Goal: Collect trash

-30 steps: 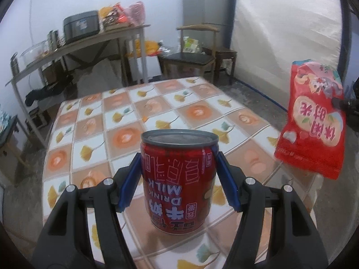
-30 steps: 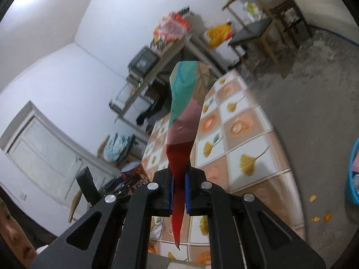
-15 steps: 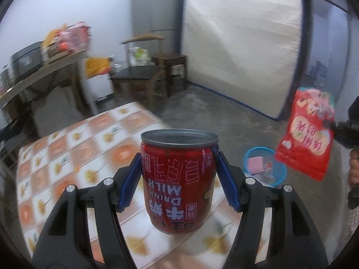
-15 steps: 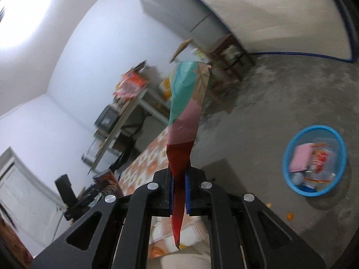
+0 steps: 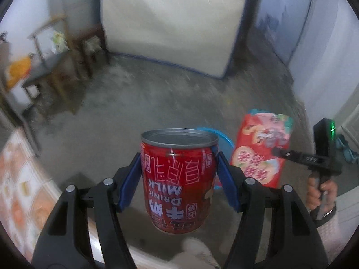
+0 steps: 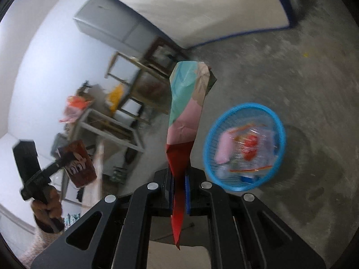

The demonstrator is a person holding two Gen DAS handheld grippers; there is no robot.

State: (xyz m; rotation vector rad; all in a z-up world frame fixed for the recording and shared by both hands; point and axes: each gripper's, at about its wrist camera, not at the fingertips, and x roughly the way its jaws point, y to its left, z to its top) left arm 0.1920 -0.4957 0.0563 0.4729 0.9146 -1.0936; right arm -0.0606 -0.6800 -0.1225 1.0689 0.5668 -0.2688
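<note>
My left gripper (image 5: pixel 178 174) is shut on a red milk drink can (image 5: pixel 179 179), held upside down over the concrete floor. Its blue pads (image 5: pixel 129 181) press the can's two sides. My right gripper (image 6: pixel 179 187) is shut on a flat red snack packet (image 6: pixel 186 121), seen edge-on, with teal and pink at its far end. The same packet (image 5: pixel 262 150) hangs to the right of the can in the left wrist view. A blue mesh basket (image 6: pixel 224 181) with several wrappers inside stands on the floor, right of the packet. Its rim (image 5: pixel 226 139) peeks out behind the can.
The tiled table's edge (image 5: pixel 20 179) shows at the lower left. Wooden chairs (image 5: pixel 67 51) and a cluttered metal table (image 6: pixel 107 125) stand near the wall. A large white panel (image 5: pixel 170 22) leans at the back. A person's hand (image 5: pixel 320 190) grips the right tool.
Both grippers have swung away from the table toward the floor. The blue basket has come into view and grown closer. Can and packet stay clamped as before.
</note>
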